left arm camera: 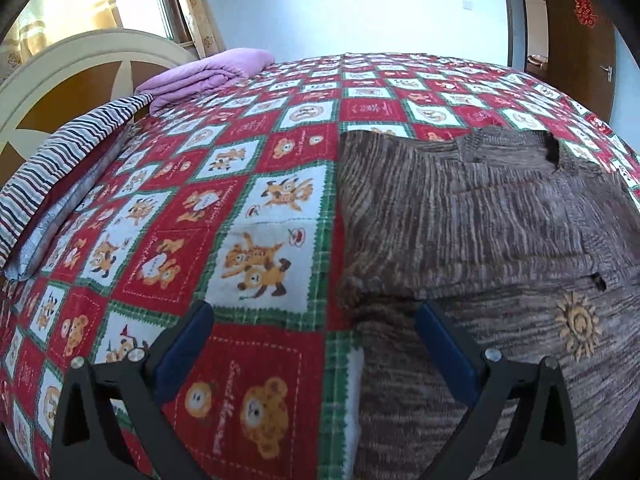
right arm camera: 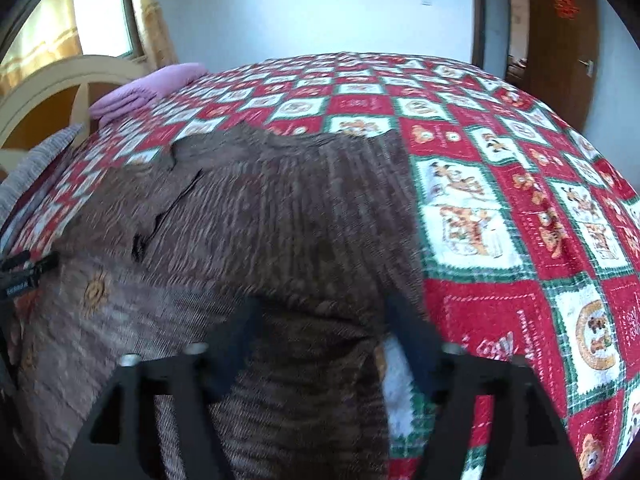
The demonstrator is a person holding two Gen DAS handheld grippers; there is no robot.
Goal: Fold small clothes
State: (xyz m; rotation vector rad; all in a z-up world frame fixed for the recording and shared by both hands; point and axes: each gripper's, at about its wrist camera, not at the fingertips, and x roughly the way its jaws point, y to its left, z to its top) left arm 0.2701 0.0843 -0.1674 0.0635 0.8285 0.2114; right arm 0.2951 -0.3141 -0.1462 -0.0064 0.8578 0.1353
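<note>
A red, green and white bear-print quilt (left arm camera: pixel 256 208) covers the bed, running ahead of both grippers to the far wall. On it lies the brown knit garment (left arm camera: pixel 460 216), a small piece with sun motifs, already doubled over itself. Beyond the left gripper, towards the headboard, sit a folded purple blanket (left arm camera: pixel 208 76) and a striped pillow (left arm camera: pixel 60 160).

The garment spreads to the right of the left gripper (left arm camera: pixel 314 320) and directly beneath and ahead of the right gripper (right arm camera: pixel 322 320), its right edge close to that gripper's right finger.

The fold appears freshly laid. Doing this step well likely means letting the cloth settle flat, lifting clear without dragging the top layer, then matching edges before the next fold.

The left gripper stands wide open and empty, one finger over quilt, the other at the garment's left edge. The right gripper's jaws stand apart over the knit, blurred; nothing seems pinched between them, though contact with the fabric cannot be ruled out.
</note>
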